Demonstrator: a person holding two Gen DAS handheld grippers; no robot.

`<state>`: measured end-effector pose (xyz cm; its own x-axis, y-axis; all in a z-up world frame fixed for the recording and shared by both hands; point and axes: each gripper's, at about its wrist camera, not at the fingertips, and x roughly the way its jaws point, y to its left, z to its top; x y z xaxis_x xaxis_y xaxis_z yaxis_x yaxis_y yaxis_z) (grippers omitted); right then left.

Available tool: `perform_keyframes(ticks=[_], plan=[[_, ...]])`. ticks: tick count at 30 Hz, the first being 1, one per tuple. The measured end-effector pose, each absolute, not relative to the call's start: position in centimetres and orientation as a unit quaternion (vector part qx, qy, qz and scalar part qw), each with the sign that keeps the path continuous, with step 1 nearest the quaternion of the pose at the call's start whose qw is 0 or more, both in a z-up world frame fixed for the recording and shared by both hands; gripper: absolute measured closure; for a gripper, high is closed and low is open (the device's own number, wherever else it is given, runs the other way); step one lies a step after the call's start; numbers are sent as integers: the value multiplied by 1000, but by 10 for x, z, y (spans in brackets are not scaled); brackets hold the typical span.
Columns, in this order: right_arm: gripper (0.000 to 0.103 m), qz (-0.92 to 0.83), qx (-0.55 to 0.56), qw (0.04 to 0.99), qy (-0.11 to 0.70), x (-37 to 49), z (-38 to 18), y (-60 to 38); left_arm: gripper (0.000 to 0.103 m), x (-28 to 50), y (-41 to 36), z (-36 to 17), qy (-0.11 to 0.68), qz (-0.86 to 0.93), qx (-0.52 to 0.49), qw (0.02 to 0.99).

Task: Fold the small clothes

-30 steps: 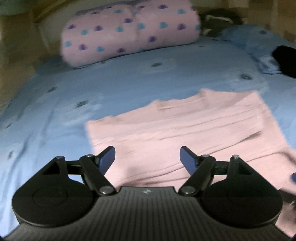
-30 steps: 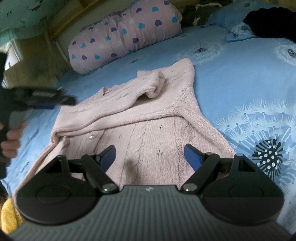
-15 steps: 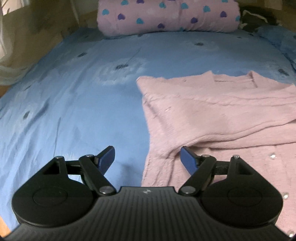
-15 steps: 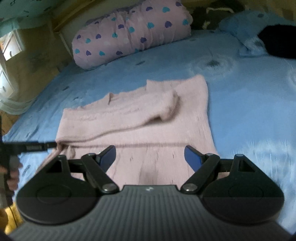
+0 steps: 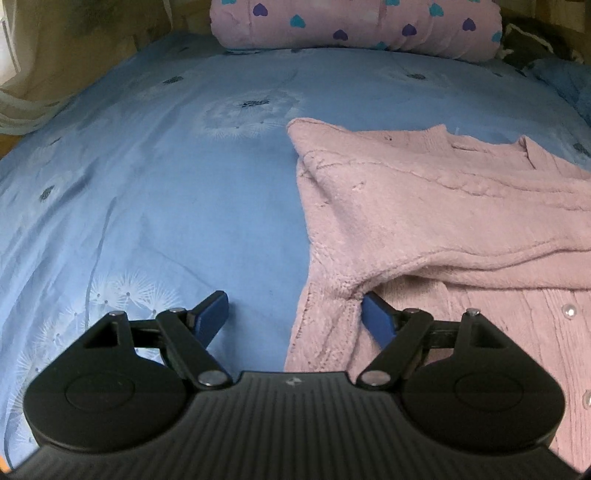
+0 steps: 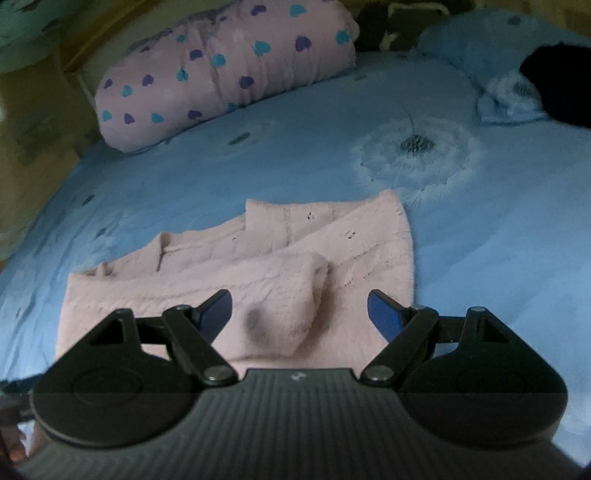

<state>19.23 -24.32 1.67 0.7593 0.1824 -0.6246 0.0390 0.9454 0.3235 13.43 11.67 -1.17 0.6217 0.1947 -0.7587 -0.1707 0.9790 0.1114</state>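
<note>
Blue bedding (image 5: 155,206) printed with dandelion heads fills both views, with a pink heart-patterned bolster (image 5: 354,26) lying far ahead of both grippers. A pink knitted sweater (image 5: 424,221) is spread flat on the sheet, one sleeve (image 6: 236,291) already laid across the body.

In the left wrist view, the left gripper (image 5: 293,314) is seen low over the sweater's side edge, jaws spread wide and nothing pinched; one blue pad is over bare sheet, the other (image 5: 375,314) sits just at the armpit seam where the sleeve meets the body. In the right wrist view, the right gripper (image 6: 299,308) is held above the folded sleeve with jaws spread and nothing held; the cuff lies between and just ahead of its pads.

The step in hand appears to be a grasp of the sweater's side edge for the next fold. It would be done well if both layers of knit are gathered between the pads before closing (the loose weave stretches and slips easily), and if the sheet beneath is left untouched. The edge should be lifted only slightly, so that the laid sleeve is not dragged askew.
</note>
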Motion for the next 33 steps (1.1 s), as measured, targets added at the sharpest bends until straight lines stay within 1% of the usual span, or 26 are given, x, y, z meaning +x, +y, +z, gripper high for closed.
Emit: perform_keyframes(ticks=[3, 7, 9, 11, 12, 14, 16, 18, 20, 23, 25, 27, 30, 33], plan=[[21, 39, 160, 918, 362, 206, 6, -241, 18, 135, 119, -14, 421, 106, 8, 901], [21, 41, 126, 923, 360, 211, 2, -229, 18, 135, 120, -14, 419, 110, 0, 901], [23, 48, 116, 925, 359, 211, 3, -225, 18, 136, 119, -14, 418, 112, -1, 902], [35, 58, 111, 925, 358, 211, 5, -221, 18, 135, 120, -14, 415, 114, 0, 902], [39, 61, 109, 926, 357, 211, 5, -219, 18, 136, 119, -14, 415, 115, 1, 903], [63, 70, 101, 926, 356, 212, 7, -214, 18, 135, 119, -14, 412, 119, 4, 904], [76, 81, 101, 928, 350, 210, 11, -212, 18, 134, 119, -14, 407, 129, 9, 904], [78, 80, 77, 936, 333, 204, 21, -205, 18, 133, 121, -14, 402, 144, 12, 904], [79, 78, 46, 950, 299, 194, 38, -200, 18, 133, 124, -14, 401, 155, 10, 903], [79, 55, 26, 967, 249, 179, 65, -203, 17, 133, 130, -15, 404, 152, -9, 902], [79, 37, 18, 971, 237, 176, 73, -209, 17, 133, 129, -15, 406, 149, -10, 902], [79, 24, 7, 969, 247, 179, 69, -214, 16, 133, 125, -14, 405, 145, -3, 903], [79, -3, -9, 960, 280, 187, 46, -219, 16, 130, 120, -14, 404, 137, 8, 904], [79, -13, 7, 947, 321, 194, 19, -225, 16, 128, 120, -11, 407, 134, 8, 903]])
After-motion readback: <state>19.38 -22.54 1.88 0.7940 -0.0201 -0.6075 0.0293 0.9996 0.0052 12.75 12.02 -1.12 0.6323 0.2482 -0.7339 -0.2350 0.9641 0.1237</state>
